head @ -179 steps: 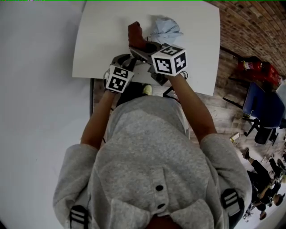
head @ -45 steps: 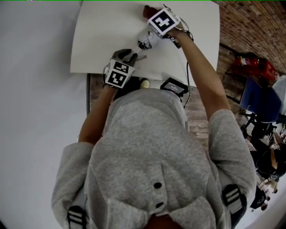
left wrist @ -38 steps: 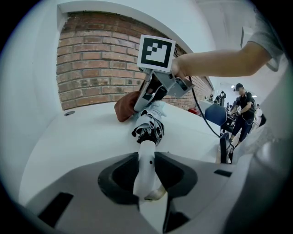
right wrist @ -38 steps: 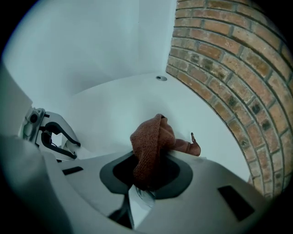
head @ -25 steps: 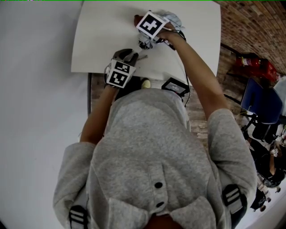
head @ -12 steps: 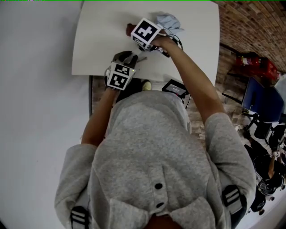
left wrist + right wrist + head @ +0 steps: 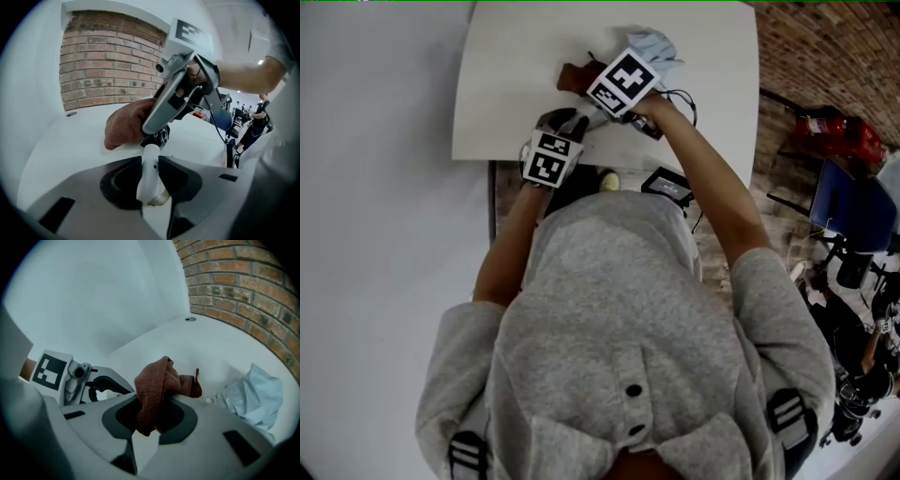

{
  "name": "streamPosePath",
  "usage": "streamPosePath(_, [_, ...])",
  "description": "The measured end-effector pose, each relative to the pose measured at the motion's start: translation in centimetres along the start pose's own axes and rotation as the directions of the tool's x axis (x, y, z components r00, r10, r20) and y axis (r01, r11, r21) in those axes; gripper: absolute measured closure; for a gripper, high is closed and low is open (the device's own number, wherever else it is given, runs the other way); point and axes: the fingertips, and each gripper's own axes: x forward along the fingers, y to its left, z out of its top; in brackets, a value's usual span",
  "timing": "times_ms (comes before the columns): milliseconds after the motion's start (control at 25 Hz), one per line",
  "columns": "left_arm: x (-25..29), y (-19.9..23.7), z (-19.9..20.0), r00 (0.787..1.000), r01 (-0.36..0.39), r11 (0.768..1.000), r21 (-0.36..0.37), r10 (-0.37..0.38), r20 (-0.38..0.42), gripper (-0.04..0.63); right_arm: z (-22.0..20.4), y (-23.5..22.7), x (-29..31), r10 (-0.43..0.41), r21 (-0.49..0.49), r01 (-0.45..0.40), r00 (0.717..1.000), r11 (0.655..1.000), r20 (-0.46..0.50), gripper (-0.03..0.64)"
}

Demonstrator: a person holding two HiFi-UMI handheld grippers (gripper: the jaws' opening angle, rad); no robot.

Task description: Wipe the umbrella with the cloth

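Note:
My left gripper [image 7: 574, 121] [image 7: 150, 161] is shut on the umbrella's white handle [image 7: 149, 173] near the table's front edge. The handle runs away from it to a black joint [image 7: 158, 136]. The umbrella's pale blue canopy [image 7: 652, 46] [image 7: 253, 391] lies crumpled at the far side of the white table [image 7: 506, 84]. My right gripper [image 7: 589, 86] [image 7: 153, 405] is shut on the rust-brown cloth [image 7: 570, 77] [image 7: 156, 385] [image 7: 125, 124], which rests on the umbrella's shaft just beyond the left gripper. The shaft under the cloth is hidden.
A black device [image 7: 667, 184] and a small yellow-green thing [image 7: 609, 181] lie below the table's near edge. A brick wall [image 7: 825, 56] runs along the right. A blue chair [image 7: 853, 211] and people stand at the far right.
My right gripper has slid with the cloth from the far canopy end back towards the left gripper and the handle. The left gripper has kept still on the handle.

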Motion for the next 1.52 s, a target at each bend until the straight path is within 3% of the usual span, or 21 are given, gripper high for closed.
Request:
streamPosePath(240, [0.0,0.0,0.0,1.0,0.005,1.0,0.009,-0.005,-0.003,0.479,-1.4,0.7,-1.3,0.041,0.028,-0.044,0.997,0.999,0.07,0.534])
streamPosePath(440, [0.2,0.2,-0.1,1.0,0.007,1.0,0.002,-0.007,-0.004,0.479,-3.7,0.6,-2.3,0.082,0.043,-0.086,0.994,0.995,0.07,0.534])
streamPosePath(840, [0.6,0.2,-0.3,1.0,0.004,1.0,0.015,-0.004,-0.014,0.479,-7.9,-3.6,-4.6,0.047,0.098,-0.052,0.998,0.994,0.05,0.534])
streamPosePath(1120, [0.3,0.0,-0.2,1.0,0.005,1.0,0.018,-0.005,-0.024,0.479,-8.0,-8.6,-7.4,-0.109,0.17,0.092,0.989,0.981,0.095,0.535])
streamPosePath(1520, [0.2,0.0,-0.2,0.999,0.003,1.0,0.024,-0.002,-0.033,0.479,-8.8,-15.4,-11.1,-0.363,0.245,0.329,0.925,0.912,0.11,0.535])
